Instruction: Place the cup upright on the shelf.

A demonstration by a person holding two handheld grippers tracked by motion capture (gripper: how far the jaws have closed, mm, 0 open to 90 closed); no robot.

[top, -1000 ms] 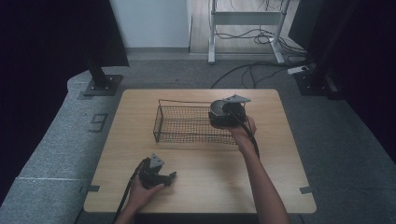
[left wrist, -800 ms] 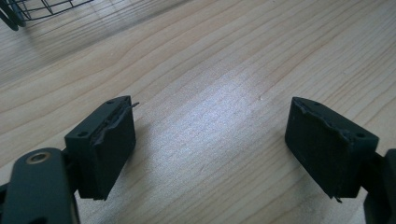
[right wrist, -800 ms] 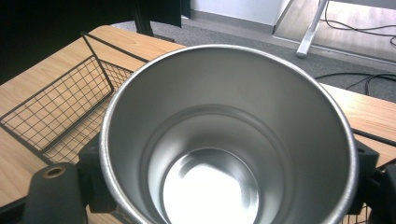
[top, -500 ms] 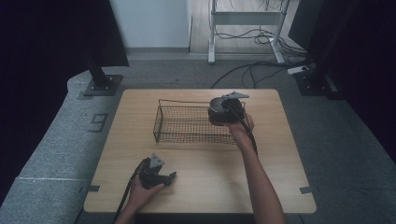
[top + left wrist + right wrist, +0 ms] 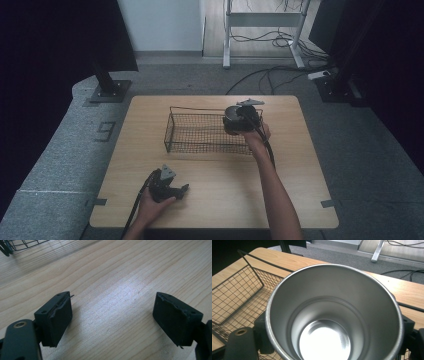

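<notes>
A shiny steel cup (image 5: pixel 332 315) is clamped between the jaws of my right gripper (image 5: pixel 332 326), its open mouth toward that camera. In the high view the right gripper (image 5: pixel 239 119) holds the cup (image 5: pixel 231 116) over the right end of a black wire basket (image 5: pixel 200 131) at mid-table. The basket's mesh (image 5: pixel 234 297) lies left of the cup in the right gripper view. My left gripper (image 5: pixel 177 191) rests low on the wooden table (image 5: pixel 300 165) near the front left; its jaws stand wide apart with bare wood (image 5: pixel 112 290) between the pads (image 5: pixel 58 317).
A basket corner (image 5: pixel 15 245) shows at the top left of the left gripper view. Grey floor surrounds the table, with a stand base (image 5: pixel 107 90) at back left, a metal frame (image 5: pixel 265 30) and cables (image 5: pixel 270 75) behind.
The right gripper with the cup has shifted slightly back and left over the basket's right end. The left gripper has stayed put.
</notes>
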